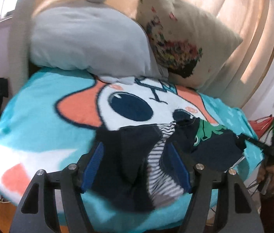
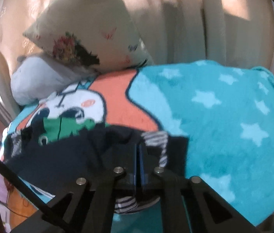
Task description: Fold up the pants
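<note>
The pants (image 1: 135, 155), dark navy with a striped lining and a green print, lay bunched on the blanket (image 1: 39, 126) near its 6 o'clock edge in the left wrist view. The left gripper (image 1: 137, 161) stood wide, its blue pads (image 1: 96, 163) either side of the cloth at about 7 and 5 o'clock; whether the pads touched the fabric could not be told through the blur. In the right wrist view the right gripper (image 2: 139, 155) had its jaws drawn together, pads face to face, at 6 o'clock over the pants (image 2: 69, 155). Dark cloth lay just beside and beneath the tips, but whether any fabric was pinched between them could not be told. The striped lining (image 2: 156, 137) showed at 1 o'clock from those tips. The blanket (image 2: 224, 116), turquoise with pale stars and a cartoon face, covered the bed. A grey pillow (image 1: 86, 38) sat at 11 o'clock in the left view, with a floral cushion (image 1: 177, 36) leaning beside it at 1 o'clock. A curtain (image 2: 175, 19) hung behind at 12 o'clock. The other gripper appeared at 3 o'clock of the left view, held by a hand (image 1: 269, 172).
</note>
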Demonstrator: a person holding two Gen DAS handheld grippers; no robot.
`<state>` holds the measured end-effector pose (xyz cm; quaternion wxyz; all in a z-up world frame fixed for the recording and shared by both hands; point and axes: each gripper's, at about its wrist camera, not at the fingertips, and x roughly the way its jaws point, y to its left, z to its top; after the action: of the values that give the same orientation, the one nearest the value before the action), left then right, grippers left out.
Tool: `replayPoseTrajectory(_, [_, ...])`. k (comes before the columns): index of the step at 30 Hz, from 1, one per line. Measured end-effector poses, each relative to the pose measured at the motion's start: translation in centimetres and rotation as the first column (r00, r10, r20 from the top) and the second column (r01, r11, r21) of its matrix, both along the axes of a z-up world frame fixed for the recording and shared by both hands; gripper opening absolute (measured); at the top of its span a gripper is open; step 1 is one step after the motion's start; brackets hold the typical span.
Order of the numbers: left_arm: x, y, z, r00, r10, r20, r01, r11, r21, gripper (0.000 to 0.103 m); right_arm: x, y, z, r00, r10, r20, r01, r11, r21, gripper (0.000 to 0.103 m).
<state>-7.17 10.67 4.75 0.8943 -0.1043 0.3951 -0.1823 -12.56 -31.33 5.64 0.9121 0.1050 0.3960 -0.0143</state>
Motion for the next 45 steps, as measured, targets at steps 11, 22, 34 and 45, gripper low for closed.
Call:
replayPoseTrajectory(11, [5.1,-1.6,-4.1,0.99,0.098,-0.097,-0.084,0.987,0.133,0.081,-1.4,-3.8,1.1,0.997,-0.038,0.071,0.027,0.988,0.153,0.028])
replayPoseTrajectory(22, [4.8,-1.7,-4.5,0.994,0.094,-0.047,-0.085,0.983,0.163,0.084,0.3,-0.3,-2.0,0.999,0.021,-0.038,-0.019,0.999,0.044,0.02])
replayPoseTrajectory(34, [4.9,-2.4,-4.6,0.996,0.089,-0.03,-0.082,0.98,0.183,0.089,-0.3,-2.1,-0.5,0.996,-0.084,-0.011,0.082,0.994,-0.078,0.01])
replayPoseTrajectory(45, [3.9,0.2,-2.0,0.993,0.082,-0.082,-0.077,0.995,0.057,0.092,-1.4,-2.6,0.6,0.987,-0.155,0.041,0.156,0.987,-0.03,0.062])
